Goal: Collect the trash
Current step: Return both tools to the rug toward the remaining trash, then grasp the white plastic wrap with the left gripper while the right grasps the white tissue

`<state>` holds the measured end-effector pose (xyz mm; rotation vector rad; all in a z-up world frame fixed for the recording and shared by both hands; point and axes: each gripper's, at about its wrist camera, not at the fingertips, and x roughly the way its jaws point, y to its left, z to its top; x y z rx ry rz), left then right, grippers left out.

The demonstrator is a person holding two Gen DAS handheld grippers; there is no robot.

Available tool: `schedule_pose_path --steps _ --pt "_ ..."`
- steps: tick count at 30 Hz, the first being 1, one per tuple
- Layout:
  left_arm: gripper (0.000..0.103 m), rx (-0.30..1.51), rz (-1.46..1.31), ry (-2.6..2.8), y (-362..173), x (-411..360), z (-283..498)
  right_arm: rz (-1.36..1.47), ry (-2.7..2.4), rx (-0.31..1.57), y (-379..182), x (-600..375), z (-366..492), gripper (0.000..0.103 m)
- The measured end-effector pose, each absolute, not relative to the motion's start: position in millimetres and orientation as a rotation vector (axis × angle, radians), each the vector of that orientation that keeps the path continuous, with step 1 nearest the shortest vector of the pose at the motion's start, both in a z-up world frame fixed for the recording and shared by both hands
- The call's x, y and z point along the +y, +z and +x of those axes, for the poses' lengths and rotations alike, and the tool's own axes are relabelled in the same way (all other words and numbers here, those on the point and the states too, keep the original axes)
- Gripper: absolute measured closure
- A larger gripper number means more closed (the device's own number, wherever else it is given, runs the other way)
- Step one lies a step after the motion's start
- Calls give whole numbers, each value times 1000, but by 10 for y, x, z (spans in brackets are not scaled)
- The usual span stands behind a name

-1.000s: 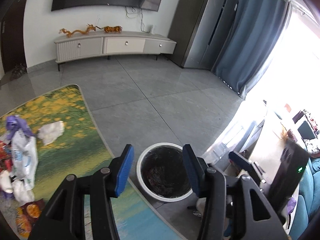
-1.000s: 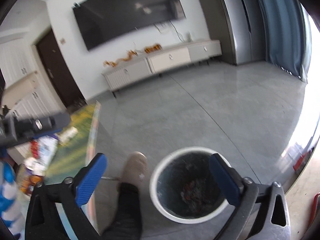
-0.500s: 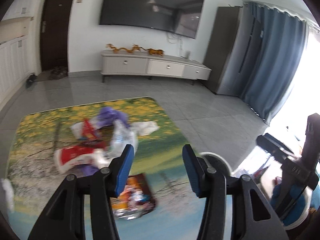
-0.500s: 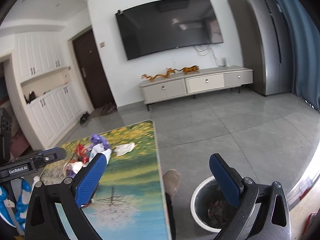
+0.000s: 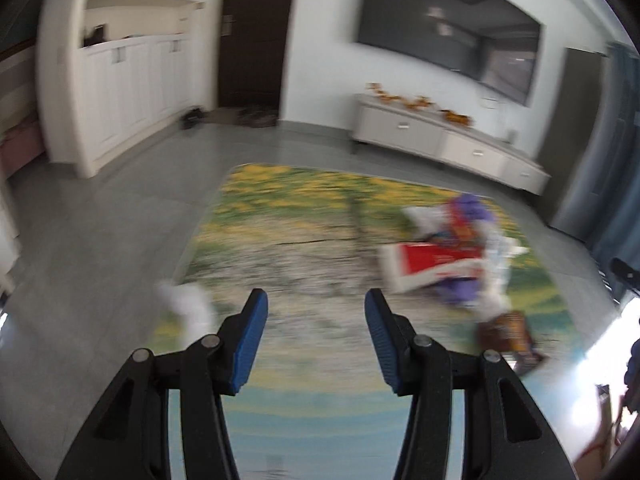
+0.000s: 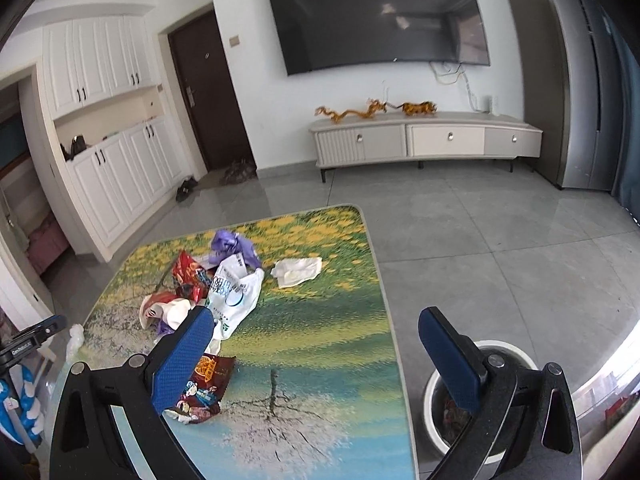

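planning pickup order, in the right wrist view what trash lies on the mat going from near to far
brown snack packet → white plastic bag → white tissue → purple bag

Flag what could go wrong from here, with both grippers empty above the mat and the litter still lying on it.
1. The white plastic bag overlaps the red wrapper and purple bag, so one pinch may drag the neighbours along.
2. The dark snack packet lies flat; the right gripper could slide over it.
3. The bin stands off the mat, so loose pieces may drop in transit.
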<state>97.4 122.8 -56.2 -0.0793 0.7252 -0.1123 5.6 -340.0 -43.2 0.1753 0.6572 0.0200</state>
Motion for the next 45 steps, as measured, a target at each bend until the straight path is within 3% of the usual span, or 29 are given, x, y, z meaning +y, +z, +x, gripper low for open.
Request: schedule_pose_path --steps 7,20,26,40,45 --pt "54 786 -123 34 -905 1777 1172 111 76 752 -662 -3241 722 21" --pt "55 864 -190 12 -1198 1903 1466 27 59 893 -1291 -3147 1800 22" --pt "72 883 -203 -36 -1295 1810 1506 4 54 939 -1491 -3148 2007 29" --pt "76 857 -200 -58 -1277 1712 1399 -75 93 949 -1543 -2990 1938 85" --pt "76 844 -199 -60 -1212 1703 1268 -68 133 928 -1475 -2945 1740 89"
